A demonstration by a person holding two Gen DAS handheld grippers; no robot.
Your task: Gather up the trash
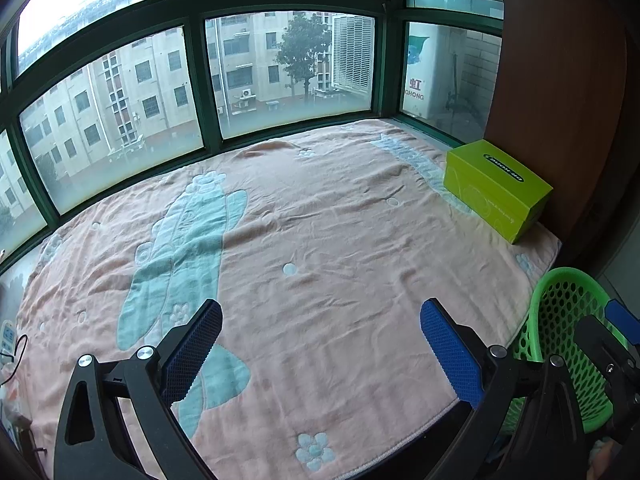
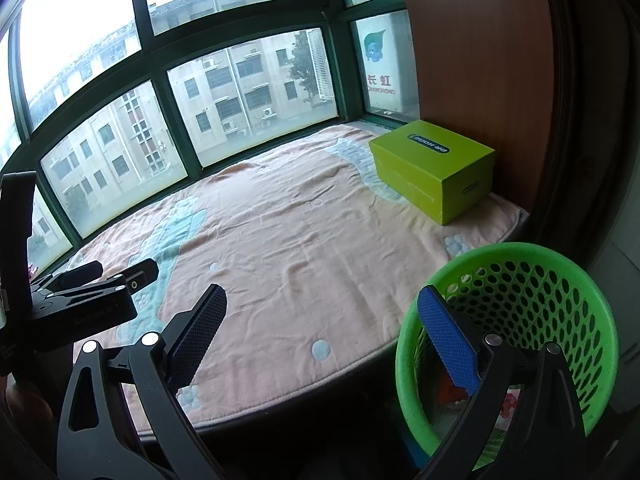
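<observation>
A green perforated basket (image 2: 520,250) stands off the right front corner of the pink blanket (image 2: 304,240); its rim also shows in the left wrist view (image 1: 560,276). Colourful scraps (image 2: 508,404) lie at its bottom, partly hidden. My right gripper (image 2: 322,334) is open and holds nothing, its right finger over the basket's mouth. My left gripper (image 1: 320,344) hovers open over the blanket's front part, holding nothing; it also appears at the left of the right wrist view (image 2: 116,272). No loose trash shows on the blanket.
A lime-green cardboard box (image 1: 496,188) sits at the blanket's far right, against a brown wooden panel (image 1: 560,80). Green-framed windows (image 1: 200,80) close off the back. A white device with a black cable (image 1: 8,340) lies at the left edge.
</observation>
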